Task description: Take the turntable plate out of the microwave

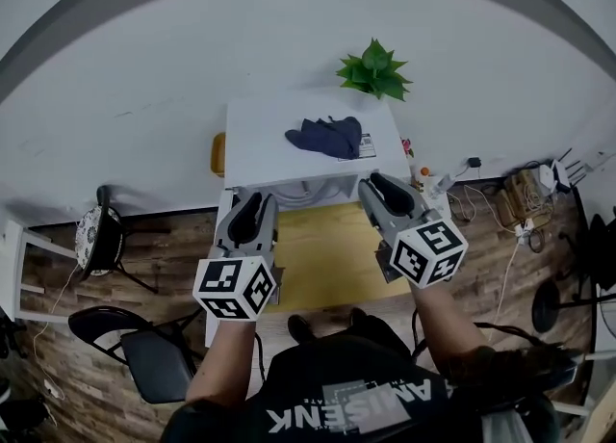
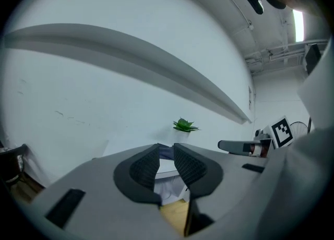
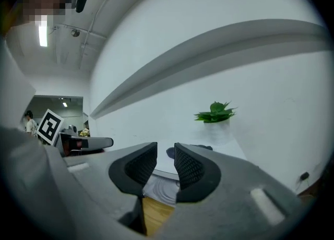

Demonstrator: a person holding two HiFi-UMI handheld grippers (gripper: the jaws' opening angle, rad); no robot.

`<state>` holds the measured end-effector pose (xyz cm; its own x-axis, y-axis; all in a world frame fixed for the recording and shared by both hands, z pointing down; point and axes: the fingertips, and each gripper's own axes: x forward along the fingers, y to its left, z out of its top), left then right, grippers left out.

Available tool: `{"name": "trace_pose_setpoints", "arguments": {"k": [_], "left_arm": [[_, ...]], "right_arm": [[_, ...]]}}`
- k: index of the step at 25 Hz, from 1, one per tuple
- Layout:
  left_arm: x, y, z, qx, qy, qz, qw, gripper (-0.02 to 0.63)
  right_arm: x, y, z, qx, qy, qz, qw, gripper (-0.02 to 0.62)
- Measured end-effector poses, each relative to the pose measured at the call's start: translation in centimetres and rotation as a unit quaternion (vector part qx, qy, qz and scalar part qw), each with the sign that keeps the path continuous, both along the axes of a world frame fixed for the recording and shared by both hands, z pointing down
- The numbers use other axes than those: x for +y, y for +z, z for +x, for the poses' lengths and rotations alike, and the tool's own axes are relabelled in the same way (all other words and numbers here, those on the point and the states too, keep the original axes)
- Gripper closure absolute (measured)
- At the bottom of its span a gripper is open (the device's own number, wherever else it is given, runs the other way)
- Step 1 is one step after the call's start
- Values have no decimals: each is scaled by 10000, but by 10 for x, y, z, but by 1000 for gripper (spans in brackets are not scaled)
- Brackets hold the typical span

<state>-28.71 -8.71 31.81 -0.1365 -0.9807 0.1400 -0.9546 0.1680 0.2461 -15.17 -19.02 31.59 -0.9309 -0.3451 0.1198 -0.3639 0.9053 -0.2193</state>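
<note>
This is looking like an office workroom: a black chair (image 1: pixel 154 362) is standing on wood-plank flooring (image 1: pixel 48 383), cables (image 1: pixel 478 202) are trailing along a white wall (image 1: pixel 144 94), and a strip light (image 2: pixel 298 25) is glowing overhead.

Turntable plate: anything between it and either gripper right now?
Nothing visible. The turntable plate shows under the white top of the microwave, straight ahead through the open, empty jaws of the left gripper and the right gripper. The dark cloth lies on top, out of the path.

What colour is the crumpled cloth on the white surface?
The cloth is dark navy blue, clearest in the head view.
</note>
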Motion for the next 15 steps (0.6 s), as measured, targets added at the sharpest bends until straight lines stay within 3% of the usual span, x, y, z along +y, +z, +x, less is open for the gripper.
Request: {"name": "trace_pose_setpoints", "arguments": {"k": [6,15], "left_arm": [[-11,33,0,315,-207,-307,9988,522],[-23,111,14,1079,-427,-746,9904,492]], "right_arm": [[-17,33,-6,-35,-150,-476,9987,482],[-26,113,-12,406,-565,-1369,9881,382]]}}
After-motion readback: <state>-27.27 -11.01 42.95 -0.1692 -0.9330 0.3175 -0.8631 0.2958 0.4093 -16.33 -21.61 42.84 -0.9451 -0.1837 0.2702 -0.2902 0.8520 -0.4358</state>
